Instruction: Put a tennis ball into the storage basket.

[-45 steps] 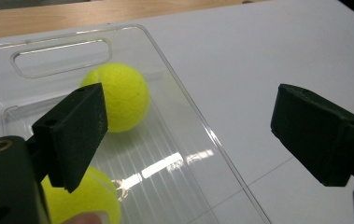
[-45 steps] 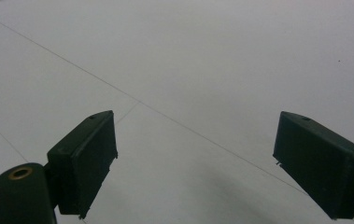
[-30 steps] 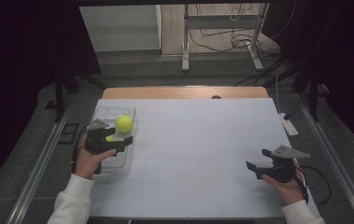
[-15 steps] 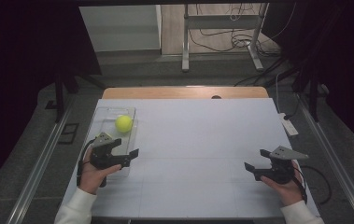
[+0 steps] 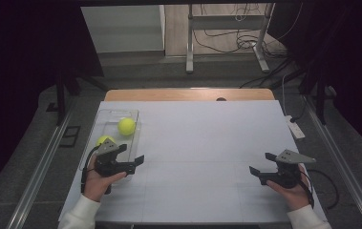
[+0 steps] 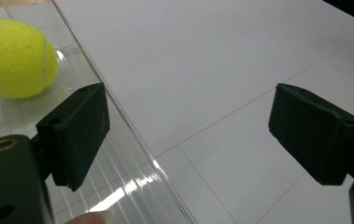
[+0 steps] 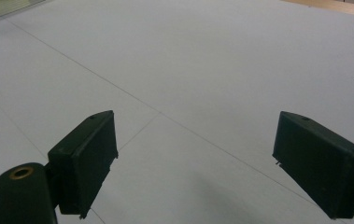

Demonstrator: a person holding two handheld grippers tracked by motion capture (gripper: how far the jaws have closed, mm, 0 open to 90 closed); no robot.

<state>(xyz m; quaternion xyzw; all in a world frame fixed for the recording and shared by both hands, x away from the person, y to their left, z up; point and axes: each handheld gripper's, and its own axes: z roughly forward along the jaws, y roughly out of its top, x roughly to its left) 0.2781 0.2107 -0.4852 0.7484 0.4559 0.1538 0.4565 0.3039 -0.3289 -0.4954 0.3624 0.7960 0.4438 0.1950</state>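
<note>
Inside a clear ribbed plastic tray [image 5: 89, 143] lie two fuzzy yellow tennis balls [image 5: 126, 126]; left gripper [image 5: 138, 161] and right gripper [image 5: 254, 170] both gape wide, empty, no writing readable.

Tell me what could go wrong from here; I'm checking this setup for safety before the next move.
1. The left gripper, jaws open, hangs right at the clear tray's near edge; a careless move could knock the tray and set the two tennis balls rolling.
2. The tray's wall is transparent and runs between the jaws in the left gripper view, so it may be misjudged.
</note>
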